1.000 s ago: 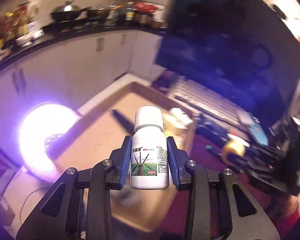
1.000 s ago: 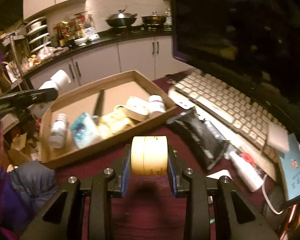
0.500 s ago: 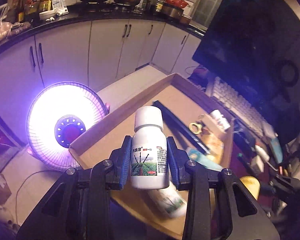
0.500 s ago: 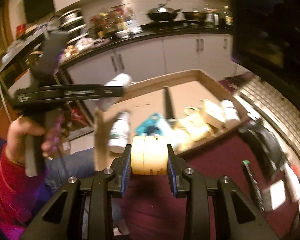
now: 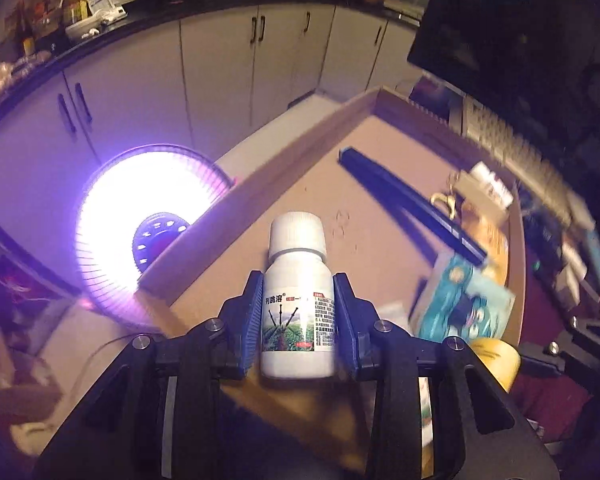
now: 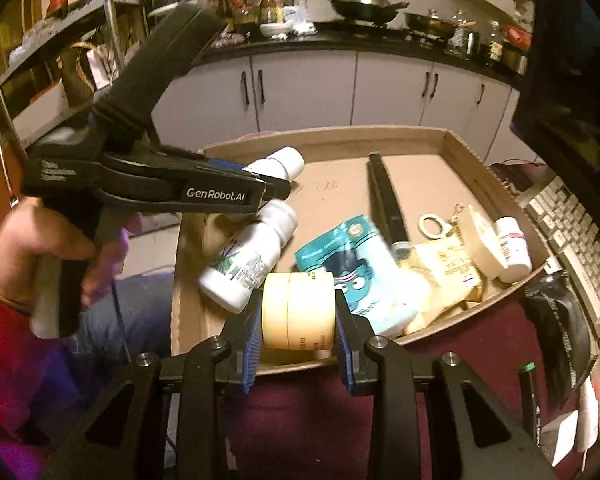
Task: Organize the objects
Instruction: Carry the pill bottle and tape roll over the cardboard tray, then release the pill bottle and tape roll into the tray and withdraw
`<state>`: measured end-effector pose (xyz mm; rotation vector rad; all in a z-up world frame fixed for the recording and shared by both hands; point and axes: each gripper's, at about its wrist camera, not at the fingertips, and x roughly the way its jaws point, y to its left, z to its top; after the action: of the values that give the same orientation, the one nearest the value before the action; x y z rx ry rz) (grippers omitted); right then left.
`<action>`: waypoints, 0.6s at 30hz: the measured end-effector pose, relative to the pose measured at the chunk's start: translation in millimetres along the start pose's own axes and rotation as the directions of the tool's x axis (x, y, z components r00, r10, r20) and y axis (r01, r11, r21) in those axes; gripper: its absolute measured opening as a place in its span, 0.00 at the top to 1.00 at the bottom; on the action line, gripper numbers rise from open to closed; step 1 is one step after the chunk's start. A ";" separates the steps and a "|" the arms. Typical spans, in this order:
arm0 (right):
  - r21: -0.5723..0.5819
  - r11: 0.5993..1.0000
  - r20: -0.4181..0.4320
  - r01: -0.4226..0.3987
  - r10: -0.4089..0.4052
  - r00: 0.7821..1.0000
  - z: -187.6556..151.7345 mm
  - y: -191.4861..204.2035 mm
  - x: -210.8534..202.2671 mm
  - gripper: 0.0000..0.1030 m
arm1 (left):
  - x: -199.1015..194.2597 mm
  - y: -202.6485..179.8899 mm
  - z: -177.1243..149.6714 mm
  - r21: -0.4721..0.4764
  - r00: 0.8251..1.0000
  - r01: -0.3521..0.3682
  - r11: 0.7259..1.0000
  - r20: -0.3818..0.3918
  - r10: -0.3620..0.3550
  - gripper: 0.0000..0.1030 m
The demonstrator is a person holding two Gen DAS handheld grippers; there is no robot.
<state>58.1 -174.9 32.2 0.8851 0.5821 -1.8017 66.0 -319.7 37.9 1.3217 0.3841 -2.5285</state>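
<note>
Left gripper (image 5: 298, 320) clamped on a white pesticide bottle (image 5: 298, 300), jaws closed against the label sides, bottle upright in the jaws, cap pointing away, long axis along the fingers, held above the near end of the cardboard tray (image 5: 300, 148). Probably light, rigid plastic, smooth and liable to slip; mid-body hold looks sound. Right gripper (image 6: 298, 312) pinching a roll of yellow tape (image 6: 298, 310) by its flat faces, axis crosswise, at the tray's near rim (image 6: 188, 320). Light, stiff.

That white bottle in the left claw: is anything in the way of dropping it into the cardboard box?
Nothing visible blocks it. The white bottle hangs over bare floor of the cardboard box; the black bar lies further right.
</note>
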 end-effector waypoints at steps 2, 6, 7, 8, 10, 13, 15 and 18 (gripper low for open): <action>-0.022 1.000 -0.014 -0.013 0.013 1.000 -0.4 6.6 3.4 0.69 | -6.1 -0.9 -2.3 -0.002 0.999 -0.028 1.000 -0.017 0.028 0.67; -0.056 0.998 -0.030 -0.016 0.014 0.999 -2.4 15.0 6.9 0.69 | -6.7 -3.5 -5.5 0.005 0.997 -0.052 0.999 -0.059 0.052 0.67; -0.060 0.998 -0.035 -0.018 0.016 0.999 -3.8 15.3 7.5 0.69 | -5.6 -5.2 -6.5 0.012 0.996 -0.056 0.998 -0.069 0.057 0.67; -0.061 0.998 -0.038 -0.018 0.015 0.999 -4.8 15.0 7.8 0.69 | -4.7 -7.0 -7.3 0.014 0.995 -0.058 0.998 -0.075 0.059 0.67; -0.050 0.999 -0.037 -0.016 0.015 0.999 -7.6 10.8 6.5 0.69 | -4.0 -8.8 -8.1 0.009 0.995 -0.057 0.998 -0.081 0.058 0.67; -0.018 1.000 -0.030 -0.023 0.022 0.999 -10.8 4.7 1.5 0.68 | -3.7 -8.1 -7.2 -0.016 0.996 -0.047 0.999 -0.079 0.045 0.66; 0.014 1.000 -0.015 -0.028 0.028 1.000 -12.0 0.8 -6.1 0.48 | -6.6 -6.5 -5.4 -0.040 0.997 -0.041 0.998 -0.070 0.039 0.64; 0.053 0.998 0.045 -0.038 0.035 0.998 -14.3 -3.4 -25.3 0.29 | -16.6 -2.2 -1.7 -0.082 1.000 -0.019 0.996 -0.020 0.017 0.50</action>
<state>65.0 -148.7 43.3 0.8846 0.4879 -1.8068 75.7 -315.2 51.0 1.3134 0.4730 -2.4593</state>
